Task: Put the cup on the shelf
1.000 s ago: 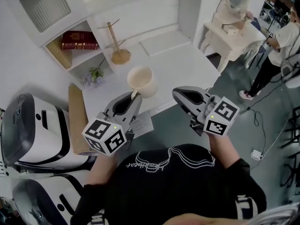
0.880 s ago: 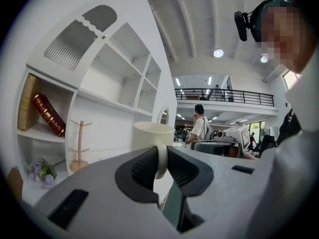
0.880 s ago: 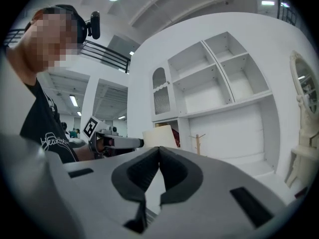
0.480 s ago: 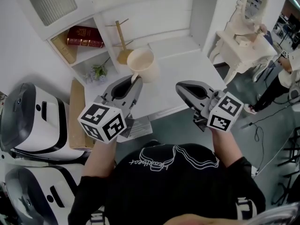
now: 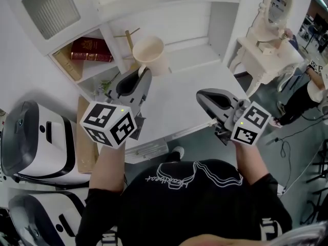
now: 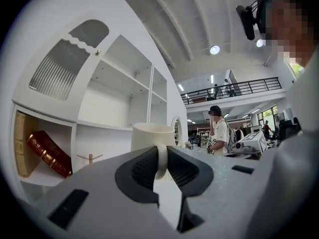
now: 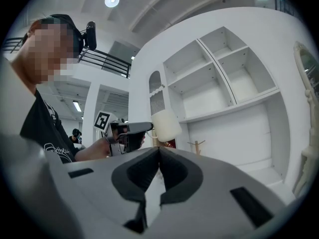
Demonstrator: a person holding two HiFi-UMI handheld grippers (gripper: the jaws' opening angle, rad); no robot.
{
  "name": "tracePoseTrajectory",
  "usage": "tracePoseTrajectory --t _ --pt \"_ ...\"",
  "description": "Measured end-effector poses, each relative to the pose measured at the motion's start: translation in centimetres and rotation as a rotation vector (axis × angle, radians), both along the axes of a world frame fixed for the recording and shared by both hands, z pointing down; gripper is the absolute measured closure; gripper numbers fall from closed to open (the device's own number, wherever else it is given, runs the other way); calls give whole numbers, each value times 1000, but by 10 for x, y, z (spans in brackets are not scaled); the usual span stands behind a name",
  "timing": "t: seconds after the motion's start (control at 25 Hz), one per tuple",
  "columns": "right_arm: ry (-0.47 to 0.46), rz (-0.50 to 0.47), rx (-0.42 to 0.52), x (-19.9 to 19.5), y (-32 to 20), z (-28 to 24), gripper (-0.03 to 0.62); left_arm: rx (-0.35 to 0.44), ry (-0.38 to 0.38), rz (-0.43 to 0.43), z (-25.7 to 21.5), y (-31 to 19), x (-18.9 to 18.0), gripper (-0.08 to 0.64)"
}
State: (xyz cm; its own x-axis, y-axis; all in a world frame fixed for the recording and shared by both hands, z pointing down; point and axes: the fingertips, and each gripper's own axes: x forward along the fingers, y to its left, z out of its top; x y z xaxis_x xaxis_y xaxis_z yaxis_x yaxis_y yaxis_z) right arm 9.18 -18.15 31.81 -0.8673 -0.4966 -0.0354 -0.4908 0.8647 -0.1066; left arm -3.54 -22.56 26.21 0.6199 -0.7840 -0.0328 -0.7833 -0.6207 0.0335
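A cream cup (image 5: 149, 54) hangs in the air in front of the white shelf unit (image 5: 148, 4), held by its handle. My left gripper (image 5: 142, 72) is shut on that handle (image 6: 162, 159), and the cup's body (image 6: 151, 137) rises just beyond the jaws. In the right gripper view the cup (image 7: 167, 125) shows at the tip of the left gripper, level with the shelf boards. My right gripper (image 5: 201, 94) hovers over the white desk (image 5: 174, 94), shut with its pads (image 7: 152, 176) touching and nothing between them.
A red book (image 5: 91, 50) lies in the left cubby, and a wooden cup tree (image 5: 132, 35) stands behind the cup. A small plant (image 5: 105, 83) sits lower left. White machines (image 5: 36, 142) stand at the left; a vanity table (image 5: 266, 47) and a person (image 5: 310, 94) at the right.
My left gripper has lifted the cup up and back toward the shelves, from above the desk's front to beside the cup tree. The right gripper has barely moved.
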Motion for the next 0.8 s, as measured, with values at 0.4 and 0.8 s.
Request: tracePoseTrajectory --t 0.4,0.8 --pt "29 -15 -14 -17 -71 4 586 59 -25 -11 -36 -77 -14 509" --pt "15 -34 -35 -27 -133 0 586 77 -16 -66 -78 -163 -42 509"
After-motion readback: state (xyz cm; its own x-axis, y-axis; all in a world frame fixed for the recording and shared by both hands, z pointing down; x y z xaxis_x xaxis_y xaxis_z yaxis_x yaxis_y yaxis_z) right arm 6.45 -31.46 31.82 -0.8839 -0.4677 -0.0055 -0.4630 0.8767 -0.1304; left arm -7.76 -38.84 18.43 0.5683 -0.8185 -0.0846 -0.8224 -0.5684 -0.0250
